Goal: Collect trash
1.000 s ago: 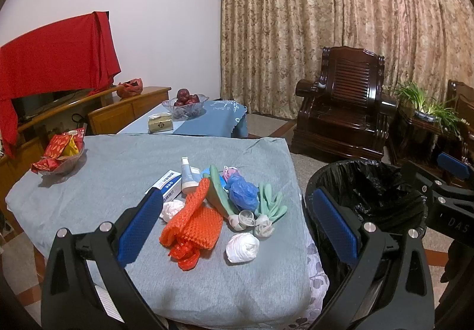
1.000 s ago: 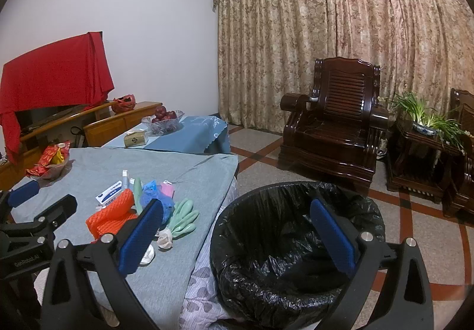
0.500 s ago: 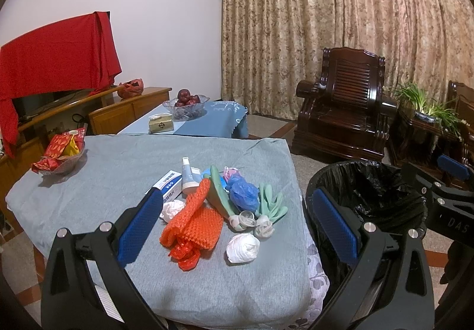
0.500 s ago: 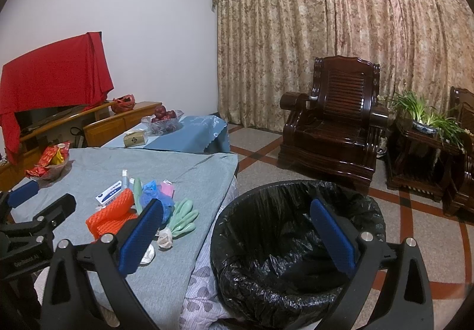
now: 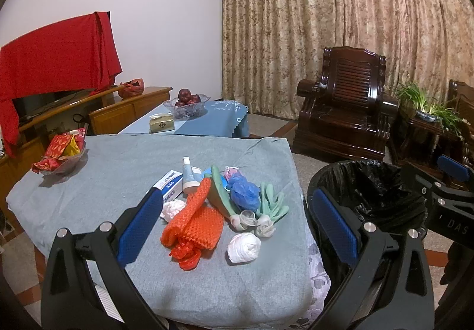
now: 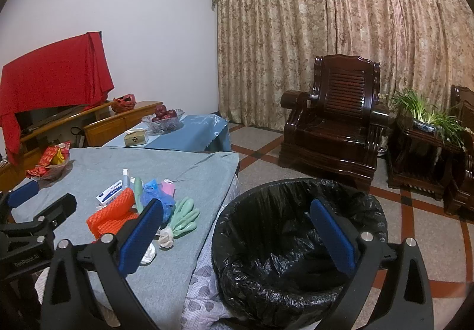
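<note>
Both the left gripper (image 5: 237,217) and right gripper (image 6: 237,232) gape empty; the light white wad (image 5: 243,247) could slip before reaching the bin (image 5: 326,182) at three o'clock.

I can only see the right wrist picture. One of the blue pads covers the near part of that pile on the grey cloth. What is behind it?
Observer: In the left wrist view, a white crumpled wad lies there whole. It is the piece closest to the cloth's near edge.
Operator: Anything else down there?
Observer: Yes, a scrap of crumpled red plastic sits at the near end of the orange net.
Operator: Is the other tool holding something? I only see its side.
Observer: No. The left tool is open, with nothing between its fingers, and it is pointed at the pile.
</note>
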The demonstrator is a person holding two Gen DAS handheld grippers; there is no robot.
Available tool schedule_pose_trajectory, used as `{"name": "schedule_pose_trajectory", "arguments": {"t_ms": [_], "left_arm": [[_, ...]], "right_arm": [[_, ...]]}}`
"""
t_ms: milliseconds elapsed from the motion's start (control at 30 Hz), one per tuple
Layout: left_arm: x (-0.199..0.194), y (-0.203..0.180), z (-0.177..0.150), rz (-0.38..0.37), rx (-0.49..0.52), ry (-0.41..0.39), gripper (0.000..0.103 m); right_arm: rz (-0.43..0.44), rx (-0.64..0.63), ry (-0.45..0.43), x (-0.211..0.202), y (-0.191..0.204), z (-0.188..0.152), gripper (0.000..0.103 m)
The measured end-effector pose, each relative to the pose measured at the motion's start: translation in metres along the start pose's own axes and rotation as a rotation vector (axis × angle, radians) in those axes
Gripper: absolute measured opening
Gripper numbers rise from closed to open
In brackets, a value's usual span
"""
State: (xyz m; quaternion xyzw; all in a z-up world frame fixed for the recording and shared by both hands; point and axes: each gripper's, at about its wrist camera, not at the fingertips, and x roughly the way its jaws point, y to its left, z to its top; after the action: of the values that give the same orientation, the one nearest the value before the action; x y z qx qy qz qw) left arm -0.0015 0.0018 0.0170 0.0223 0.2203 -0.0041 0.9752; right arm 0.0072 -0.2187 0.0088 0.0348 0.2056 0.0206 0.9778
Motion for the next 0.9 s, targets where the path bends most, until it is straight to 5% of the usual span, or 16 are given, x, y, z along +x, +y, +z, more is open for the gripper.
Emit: {"name": "schedule_pose_trajectory", "arguments": {"t_ms": [900], "left_arm": [[-0.0019, -0.0003, 0.0033, -0.001, -0.002, 0.001, 0.098]], "right_arm": [[0.001, -0.001, 0.002, 0.0020, 0.0026, 0.0010, 0.097]]}}
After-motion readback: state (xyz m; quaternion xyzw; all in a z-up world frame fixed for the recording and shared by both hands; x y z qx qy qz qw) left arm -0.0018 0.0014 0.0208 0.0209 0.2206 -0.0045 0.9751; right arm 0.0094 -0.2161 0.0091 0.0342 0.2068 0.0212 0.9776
